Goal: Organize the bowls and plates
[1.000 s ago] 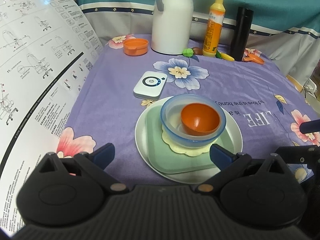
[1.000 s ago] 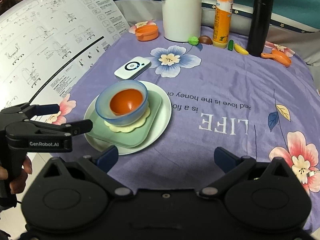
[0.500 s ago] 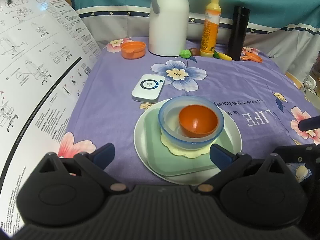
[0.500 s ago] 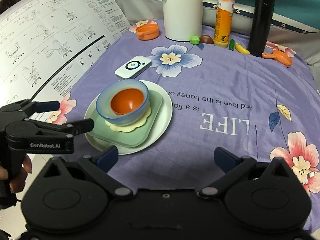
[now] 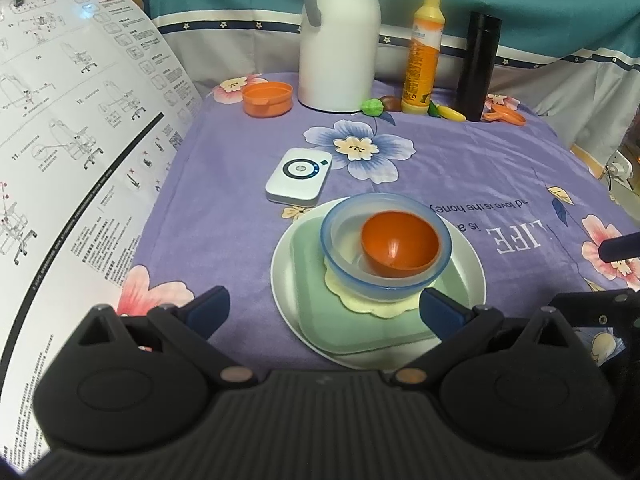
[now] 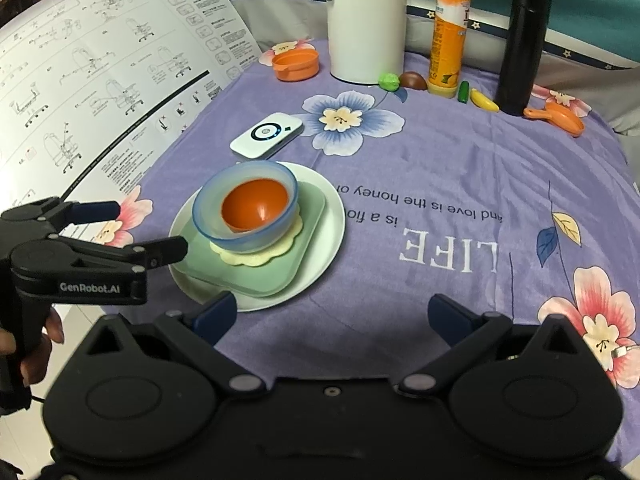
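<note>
Purple floral tablecloth, orange bowl nested in blue bowl, both grippers agape, empty

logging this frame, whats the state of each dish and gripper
orange bowl: upright, nested in blue bowl
blue bowl: upright, on yellow mat
yellow mat: flat on green plate
green plate: on white plate
white plate: on the cloth
left gripper: open, empty
right gripper: open, empty
</note>
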`<state>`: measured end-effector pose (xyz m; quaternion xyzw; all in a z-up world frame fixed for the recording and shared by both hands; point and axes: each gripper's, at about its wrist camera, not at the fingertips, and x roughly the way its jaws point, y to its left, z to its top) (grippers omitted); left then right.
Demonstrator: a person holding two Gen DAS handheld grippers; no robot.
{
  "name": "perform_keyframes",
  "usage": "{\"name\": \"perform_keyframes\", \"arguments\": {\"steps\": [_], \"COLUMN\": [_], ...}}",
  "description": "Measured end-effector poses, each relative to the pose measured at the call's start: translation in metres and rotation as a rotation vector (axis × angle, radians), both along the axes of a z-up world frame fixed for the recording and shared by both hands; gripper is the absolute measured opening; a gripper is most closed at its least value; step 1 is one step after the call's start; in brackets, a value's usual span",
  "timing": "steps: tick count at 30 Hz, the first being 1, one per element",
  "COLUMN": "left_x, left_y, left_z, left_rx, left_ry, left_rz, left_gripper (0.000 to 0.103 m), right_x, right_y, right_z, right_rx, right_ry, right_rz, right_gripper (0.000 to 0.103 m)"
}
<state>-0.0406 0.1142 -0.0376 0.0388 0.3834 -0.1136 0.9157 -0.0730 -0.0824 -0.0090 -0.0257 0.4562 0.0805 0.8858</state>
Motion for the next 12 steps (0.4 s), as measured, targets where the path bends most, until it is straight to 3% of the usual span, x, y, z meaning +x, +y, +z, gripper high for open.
{"name": "perform_keyframes", "arguments": {"steps": [12], "left_x": [-0.0036], "left_y": [-0.0010], "left_z": [0.0032], "left_rx": [0.021], "left_ry": [-0.013], "left_rz": [-0.020], "left_gripper": [0.103], "right_x": [-0.0015], "right_y": [-0.0010], "right_z": [0.0011], "right_rx": [-0.002], "right_ry": [-0.006], "right_rz": [0.000], "right_gripper": [0.103]}}
